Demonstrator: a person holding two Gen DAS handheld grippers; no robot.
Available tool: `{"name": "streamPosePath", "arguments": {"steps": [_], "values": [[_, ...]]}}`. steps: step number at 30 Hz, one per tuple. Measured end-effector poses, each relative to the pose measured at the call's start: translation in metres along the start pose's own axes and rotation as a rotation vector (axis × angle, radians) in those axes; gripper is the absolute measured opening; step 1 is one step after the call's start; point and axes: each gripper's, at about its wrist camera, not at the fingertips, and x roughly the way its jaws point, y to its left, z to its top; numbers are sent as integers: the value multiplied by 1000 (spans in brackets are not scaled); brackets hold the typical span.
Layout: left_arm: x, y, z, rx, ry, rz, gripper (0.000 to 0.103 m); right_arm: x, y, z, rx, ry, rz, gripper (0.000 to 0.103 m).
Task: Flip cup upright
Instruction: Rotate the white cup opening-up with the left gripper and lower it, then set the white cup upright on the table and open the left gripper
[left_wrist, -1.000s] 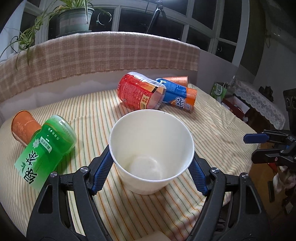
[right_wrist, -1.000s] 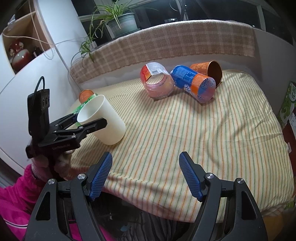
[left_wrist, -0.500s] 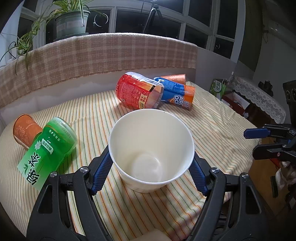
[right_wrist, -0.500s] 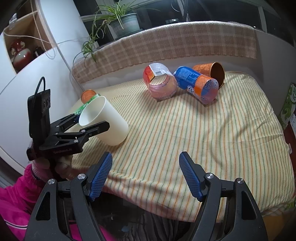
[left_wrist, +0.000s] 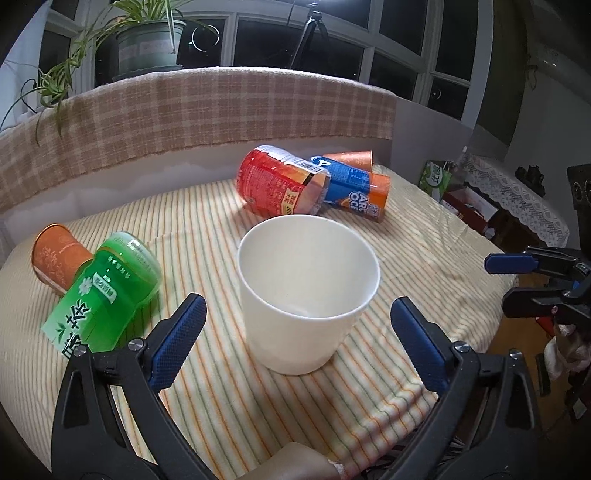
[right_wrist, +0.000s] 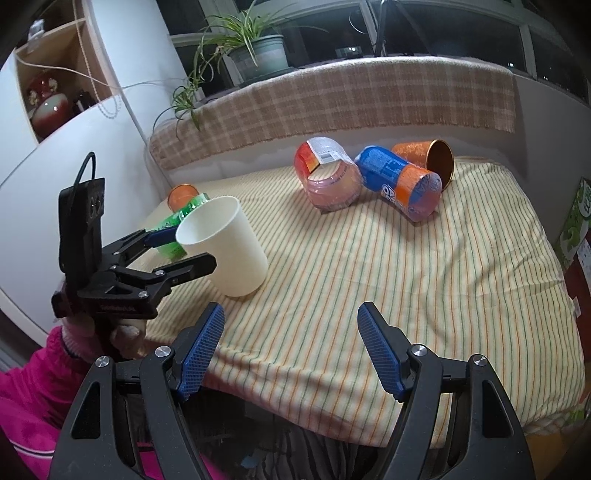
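The white cup (left_wrist: 308, 295) stands mouth-up (slightly tilted?) on the tabletop (left_wrist: 369, 387); draw the wide-open, empty left tongs (left_wrist: 295, 339) straight back without clipping it.

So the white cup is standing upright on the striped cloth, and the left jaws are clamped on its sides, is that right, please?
Not quite. The white cup does stand upright on the striped cloth, but the left gripper is open: the left wrist view shows clear gaps between its jaws and the cup's sides, so it is not clamped.
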Motion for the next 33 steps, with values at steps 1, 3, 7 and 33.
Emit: {"name": "streamPosePath", "arguments": {"steps": [1,3,7,33], "values": [[-1,1,-1,-1,3,6,102,0,1,0,-1,-4,-1,74],[-5,2,-4,-3,2,14,102,1,3,2,1,-16,-10,74],[-14,5,-9,6,-2,39,102,2,5,5,15,-35,-25,74],[-176,14,-17,-173,-391,454,102,-33,62,34,-53,-341,-370,82]]}}
